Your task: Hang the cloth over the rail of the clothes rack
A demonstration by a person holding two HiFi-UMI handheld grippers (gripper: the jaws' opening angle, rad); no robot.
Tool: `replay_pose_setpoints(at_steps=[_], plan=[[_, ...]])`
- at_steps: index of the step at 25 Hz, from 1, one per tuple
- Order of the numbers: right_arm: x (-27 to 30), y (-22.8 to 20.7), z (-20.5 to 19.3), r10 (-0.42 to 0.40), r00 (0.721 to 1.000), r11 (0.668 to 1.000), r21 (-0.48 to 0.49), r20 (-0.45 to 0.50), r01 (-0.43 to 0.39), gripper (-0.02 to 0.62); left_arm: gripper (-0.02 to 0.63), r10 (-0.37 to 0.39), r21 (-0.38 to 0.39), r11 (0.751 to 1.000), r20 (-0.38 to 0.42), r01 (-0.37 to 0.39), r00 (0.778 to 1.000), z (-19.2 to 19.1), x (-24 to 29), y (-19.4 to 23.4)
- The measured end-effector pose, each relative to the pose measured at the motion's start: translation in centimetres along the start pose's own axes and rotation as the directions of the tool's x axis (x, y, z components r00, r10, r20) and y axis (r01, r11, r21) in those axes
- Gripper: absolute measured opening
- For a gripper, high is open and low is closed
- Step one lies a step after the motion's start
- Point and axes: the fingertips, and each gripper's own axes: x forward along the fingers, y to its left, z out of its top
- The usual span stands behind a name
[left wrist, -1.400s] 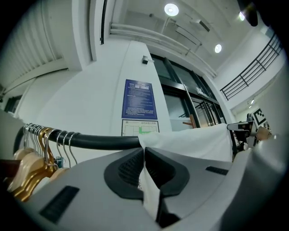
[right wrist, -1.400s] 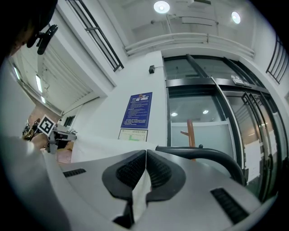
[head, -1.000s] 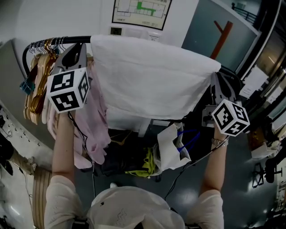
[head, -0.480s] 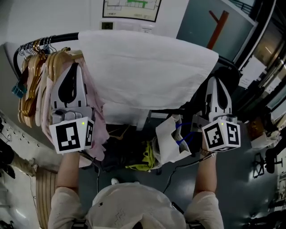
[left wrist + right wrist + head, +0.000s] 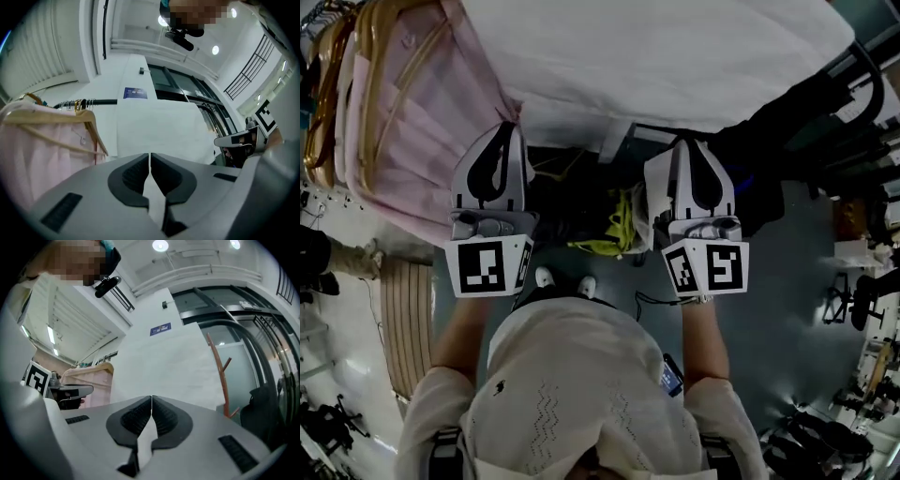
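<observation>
The white cloth is draped over the rail, and its bottom edge hangs just ahead of both tips. The left tool and right tool are both pressed together with nothing in them. Pink shirts crowd the left tool's outer side, while there's open floor off to the right.
</observation>
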Motion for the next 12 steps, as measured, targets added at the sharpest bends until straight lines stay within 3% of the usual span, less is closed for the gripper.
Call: replay_pose_setpoints(at_steps=[5,12], plan=[[-1.1,2.4,-6.7,0.009,0.992,0.999,0.036,-0.125,-0.005,0.018,0.025,-0.045,-0.032,0.999,-0.097,0.042,0.994,-5.5,-2.6,-1.8],[-3.2,5.3,-12.5,0.051,0.978,0.986,0.167,-0.202,-0.017,0.018,0.025,-0.097,-0.097,0.992,-0.174,0.081,0.980,-10.7,-3.6,-5.0]])
